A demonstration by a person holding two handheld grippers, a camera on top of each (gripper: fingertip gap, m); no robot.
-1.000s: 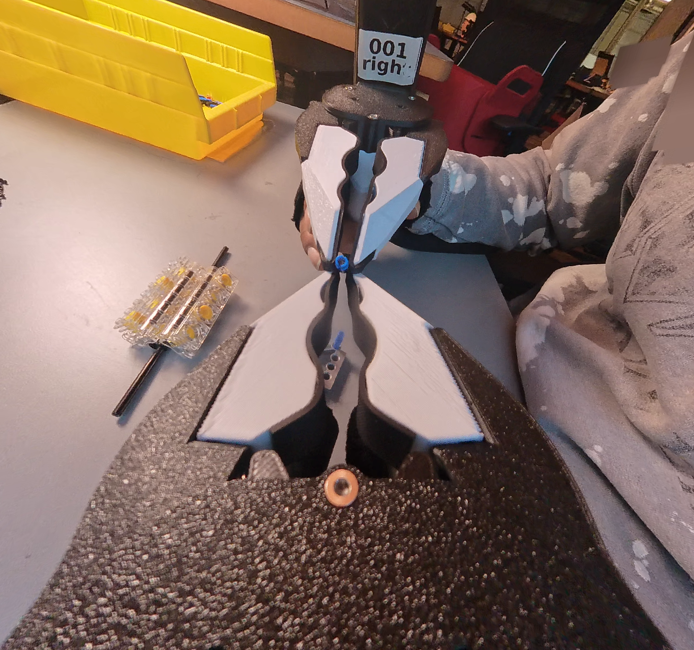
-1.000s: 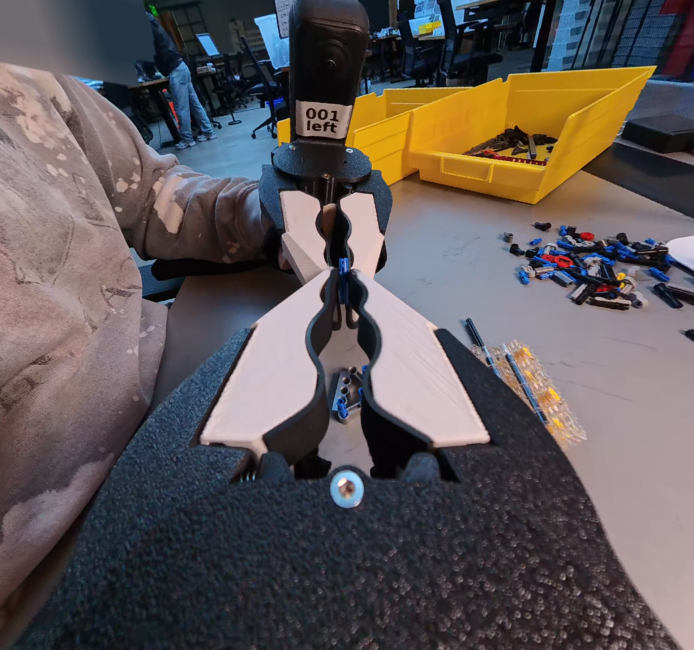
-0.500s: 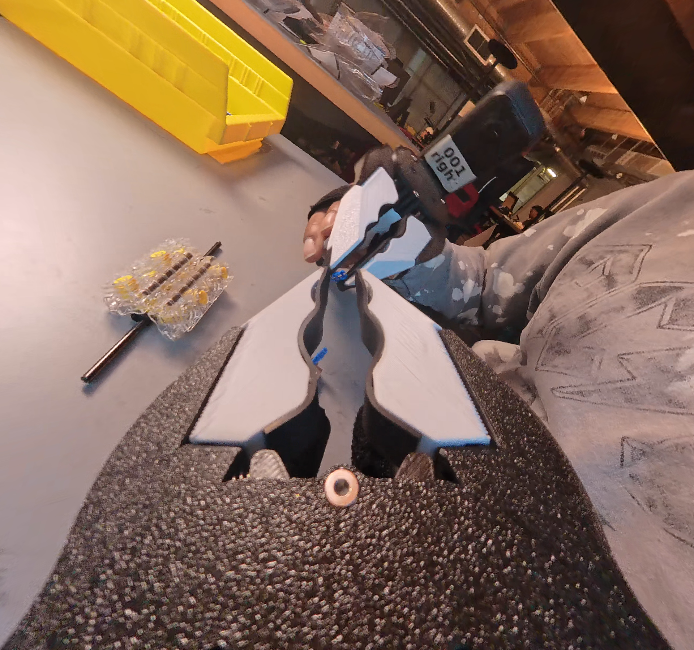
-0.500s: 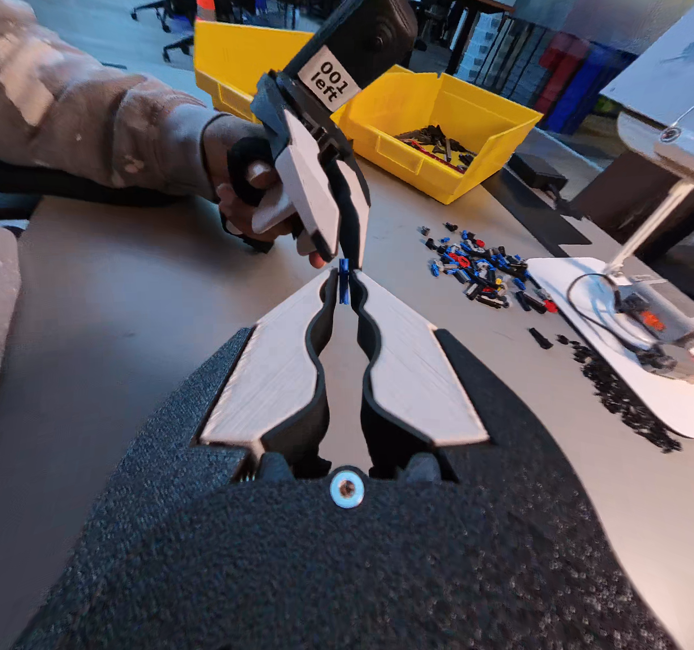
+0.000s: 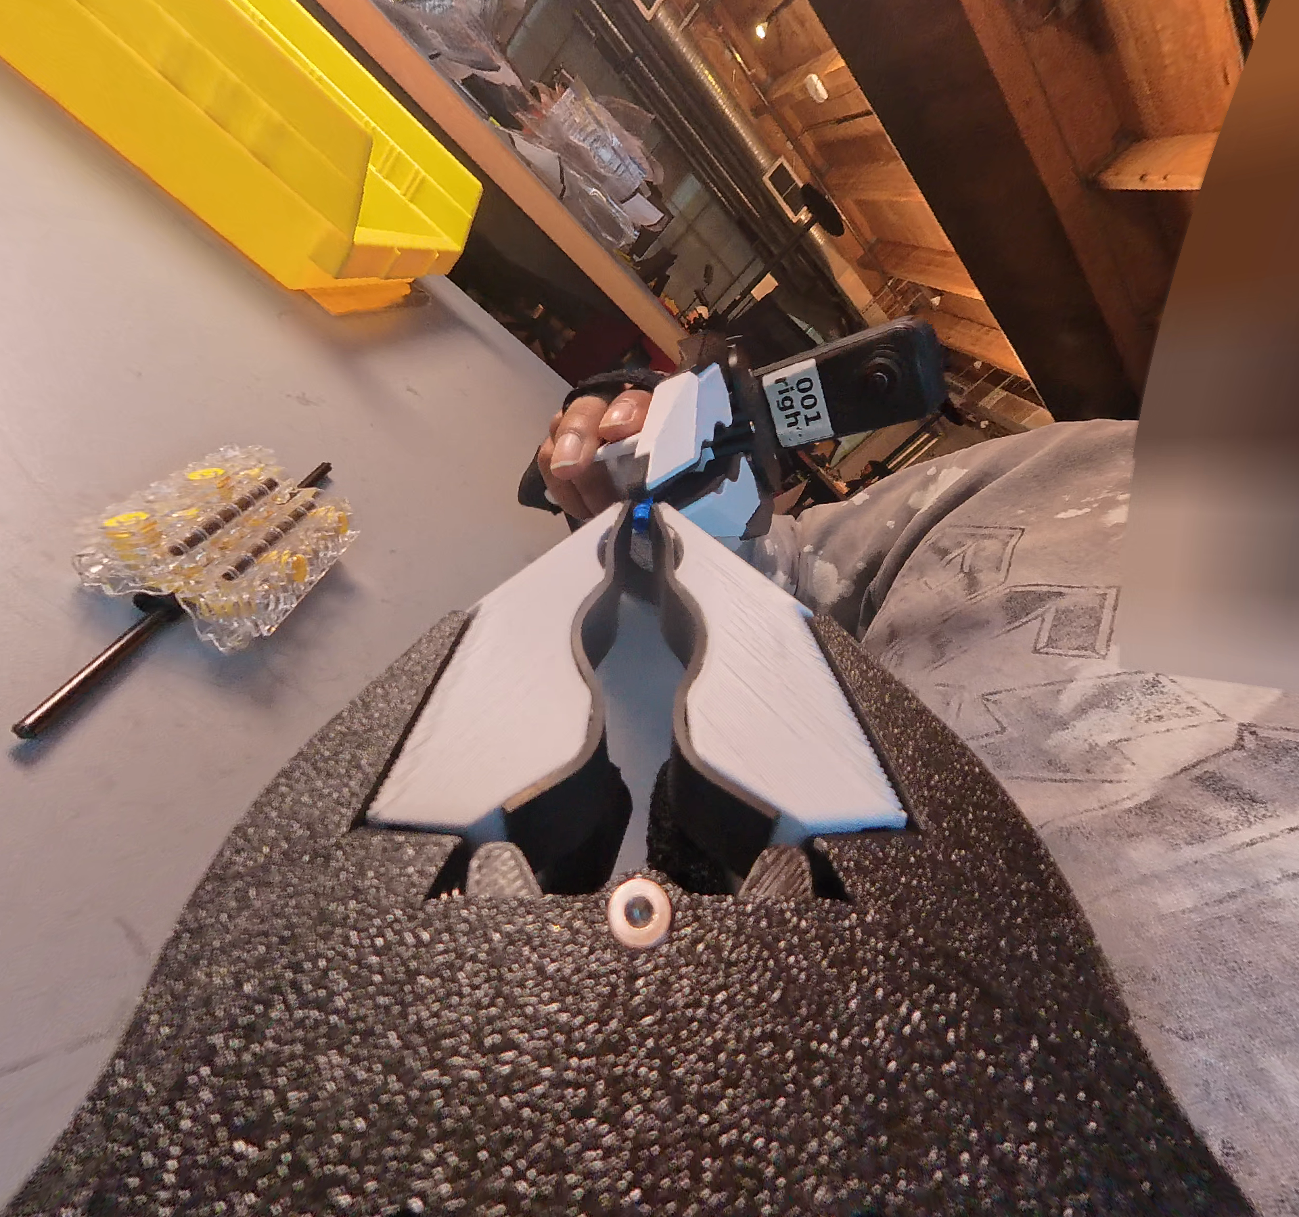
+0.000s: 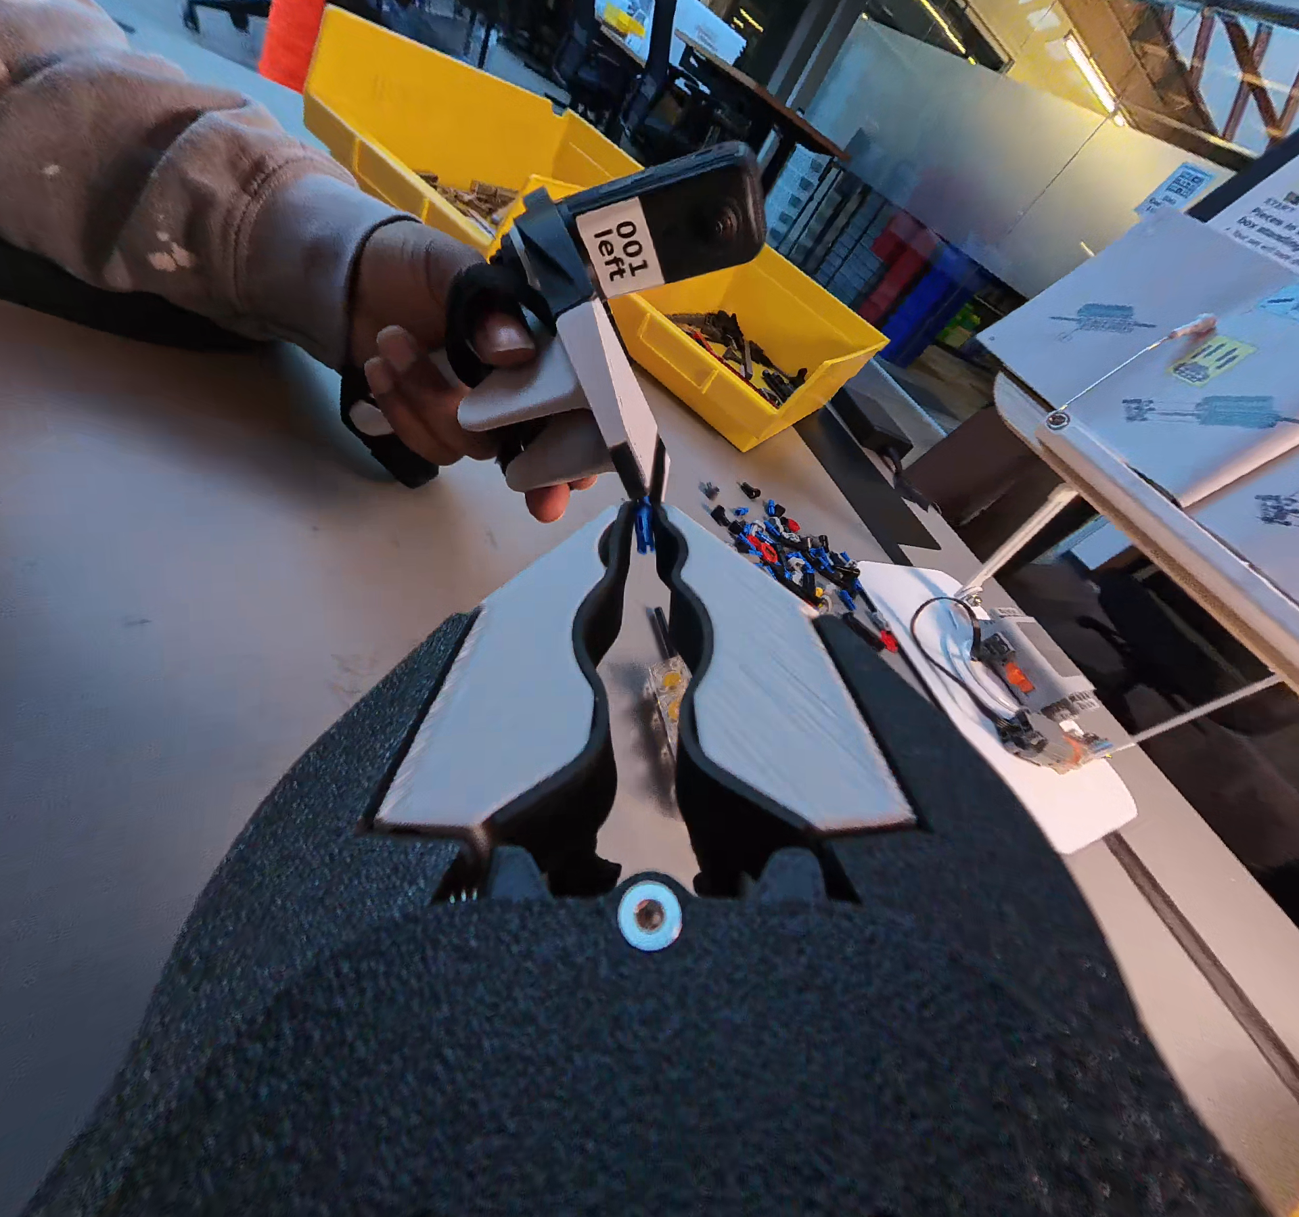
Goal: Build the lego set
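**Both grippers meet tip to tip on a small blue pin**

Your right gripper (image 6: 643, 528) is pinched on the blue pin (image 6: 642, 528), held above the grey table (image 6: 176, 586). Your left gripper (image 5: 636, 528) is closed w/ its tips at the same pin; can't tell if it grips it. Clear plastic pack (image 5: 218, 554) w/ black rod (image 5: 91, 684) lies to the left, yellow bin (image 5: 246, 129) beyond. Loose small parts (image 6: 794, 558) sit nr a 2nd yellow bin (image 6: 738, 354).
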